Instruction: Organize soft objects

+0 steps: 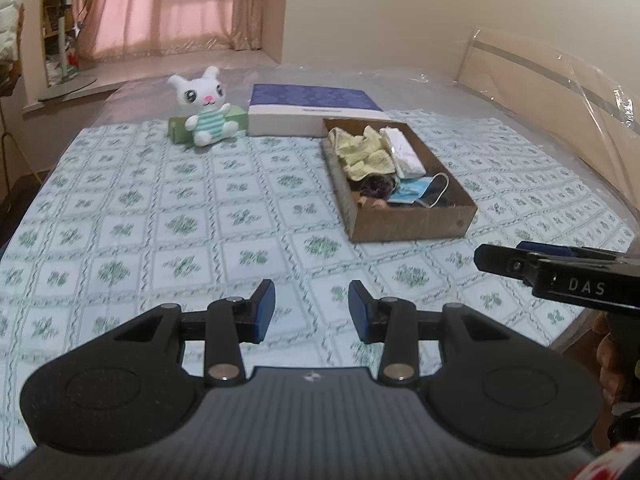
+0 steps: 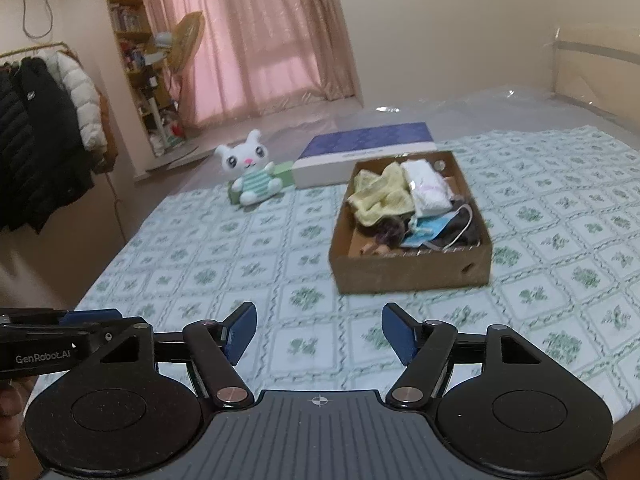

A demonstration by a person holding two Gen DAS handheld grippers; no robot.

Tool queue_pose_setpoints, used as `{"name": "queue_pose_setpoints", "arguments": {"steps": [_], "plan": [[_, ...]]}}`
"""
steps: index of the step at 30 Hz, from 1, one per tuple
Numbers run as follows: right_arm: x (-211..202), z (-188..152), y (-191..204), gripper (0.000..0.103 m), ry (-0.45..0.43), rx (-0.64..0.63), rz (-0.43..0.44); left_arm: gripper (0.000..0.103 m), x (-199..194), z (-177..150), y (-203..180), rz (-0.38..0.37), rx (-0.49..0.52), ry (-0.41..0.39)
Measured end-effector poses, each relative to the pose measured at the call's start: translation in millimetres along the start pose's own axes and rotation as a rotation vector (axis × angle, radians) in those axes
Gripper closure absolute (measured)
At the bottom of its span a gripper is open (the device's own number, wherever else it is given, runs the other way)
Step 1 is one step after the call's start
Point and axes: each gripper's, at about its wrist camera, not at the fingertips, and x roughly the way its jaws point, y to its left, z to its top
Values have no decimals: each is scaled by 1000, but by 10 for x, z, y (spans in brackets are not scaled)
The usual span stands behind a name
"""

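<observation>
Your left tongs point(image 1: 312, 310): parted, nothing between blue pads, hovering over bed's green-patterned white cloth point(image 1: 160, 216). Your right tongs point(image 2: 318, 334): spread wider, likewise empty. Ahead of both: shallow brown cardboard box point(image 2: 412, 272) on cloth, holding crumpled yellow knit cloth point(image 2: 380, 192), white folded pack point(image 2: 426, 190), blue face mask point(image 2: 432, 230), dark items unclear. Farther back, well apart from box: white plush bunny in striped green shirt point(image 1: 206, 108), leaning against small green box point(image 1: 178, 128), beside flat purple-topped white box point(image 1: 312, 110).
</observation>
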Motion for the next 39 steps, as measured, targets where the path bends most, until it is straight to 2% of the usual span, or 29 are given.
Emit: {"name": "queue_pose_setpoints", "arguments": {"steps": [12, 31, 39], "plan": [[84, -397, 290, 33, 99, -59, 40, 66, -140, -425, 170, 35, -55, 35], [350, -552, 375, 32, 169, -74, 81, 65, 14, -477, 179, 38, -49, 62], [419, -532, 351, 32, 177, -62, 74, 65, 67, -462, 196, 36, -48, 68]]}}
